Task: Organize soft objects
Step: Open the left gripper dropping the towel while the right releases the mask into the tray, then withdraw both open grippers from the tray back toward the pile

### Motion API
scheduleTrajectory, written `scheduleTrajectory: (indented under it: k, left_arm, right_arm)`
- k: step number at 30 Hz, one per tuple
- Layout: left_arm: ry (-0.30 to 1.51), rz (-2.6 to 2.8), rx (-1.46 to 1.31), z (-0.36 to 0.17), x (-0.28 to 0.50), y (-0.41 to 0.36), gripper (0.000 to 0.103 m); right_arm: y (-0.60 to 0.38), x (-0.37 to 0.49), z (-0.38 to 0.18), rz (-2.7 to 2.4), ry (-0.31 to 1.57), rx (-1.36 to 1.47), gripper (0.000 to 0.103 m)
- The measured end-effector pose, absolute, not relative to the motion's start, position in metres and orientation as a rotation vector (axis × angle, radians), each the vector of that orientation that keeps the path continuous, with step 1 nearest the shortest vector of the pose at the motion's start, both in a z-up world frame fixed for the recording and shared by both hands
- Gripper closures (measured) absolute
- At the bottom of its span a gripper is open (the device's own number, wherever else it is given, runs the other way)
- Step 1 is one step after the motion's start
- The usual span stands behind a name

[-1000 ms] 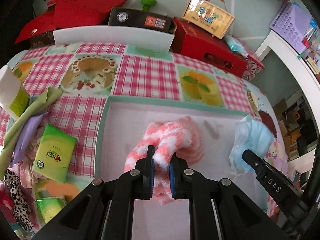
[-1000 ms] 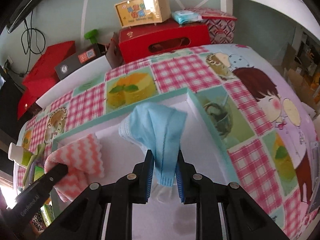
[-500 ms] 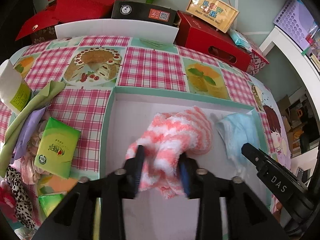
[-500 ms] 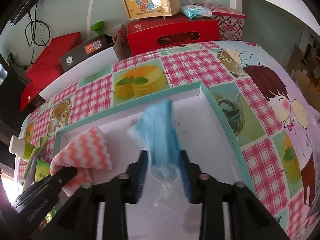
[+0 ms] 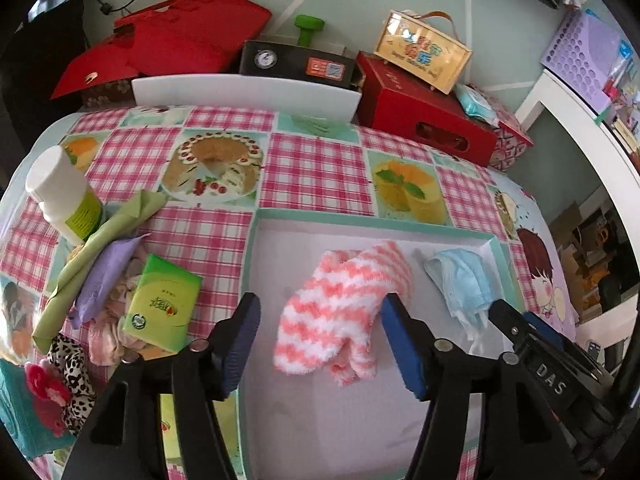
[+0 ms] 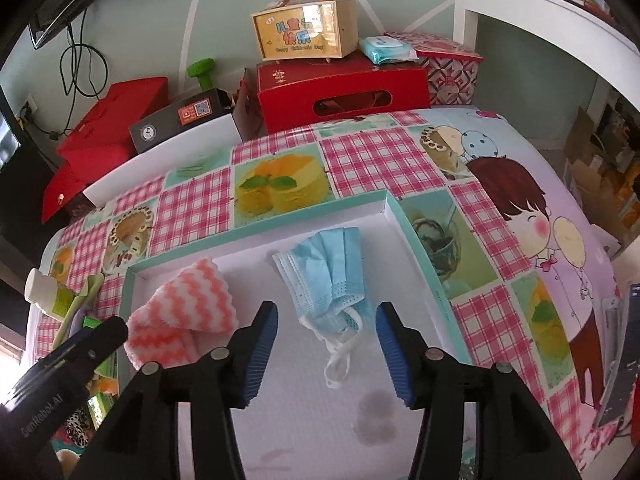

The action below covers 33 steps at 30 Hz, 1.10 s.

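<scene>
One fuzzy pink-and-white striped sock (image 5: 346, 308), one pale blue pleated face mask (image 6: 330, 276), two green tissue packs (image 5: 162, 308), one white bottle (image 5: 60, 194).

**Lighting and picture quality**

Both views are evenly lit by soft daylight and sharp at centre. Fisheye distortion bends straight lines and leaves black vignetted corners. Overexposed glare burns the lower left edge of the right wrist view. The tray floor (image 6: 312, 420) shows only faint, diffuse shadows.

pale green wall (image 6: 152, 20) with white diagonal lines, black cable (image 6: 80, 76) hanging there, white shelf unit (image 6: 532, 12) at the right, daylight across everything.
</scene>
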<state>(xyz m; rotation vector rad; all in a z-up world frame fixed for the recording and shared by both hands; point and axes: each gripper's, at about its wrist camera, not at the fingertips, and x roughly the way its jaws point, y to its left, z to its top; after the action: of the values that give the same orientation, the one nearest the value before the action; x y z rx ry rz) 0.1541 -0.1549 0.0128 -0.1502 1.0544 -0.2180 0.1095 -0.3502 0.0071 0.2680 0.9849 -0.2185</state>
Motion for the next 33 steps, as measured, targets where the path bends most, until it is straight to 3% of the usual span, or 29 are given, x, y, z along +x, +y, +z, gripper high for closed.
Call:
scheduleTrajectory:
  k: [2,11,13,16,33]
  left_arm:
    - [1.066,-0.196,-0.156,0.009,0.156,-0.152,0.027]
    - [1.061,-0.15,-0.169,0.004,0.159,-0.146,0.025]
    - [1.052,-0.138,-0.181,0.003,0.159,-0.144,0.01]
    - [1.037,-0.097,-0.181,0.001,0.16,-0.141,0.006]
    - [1.021,-0.096,-0.221,0.007,0.16,-0.133,0.006]
  right_arm:
    - [-0.35,0.109,0.006,-0.232,0.996,0.257,0.042]
    - [-0.358,0.107,0.002,-0.255,1.027,0.269,0.032]
    - [-0.36,0.106,0.003,-0.264,1.02,0.273,0.02]
    - [-0.363,0.104,0.004,-0.262,1.006,0.297,0.0]
    - [-0.357,0.101,0.018,-0.254,0.945,0.274,0.0]
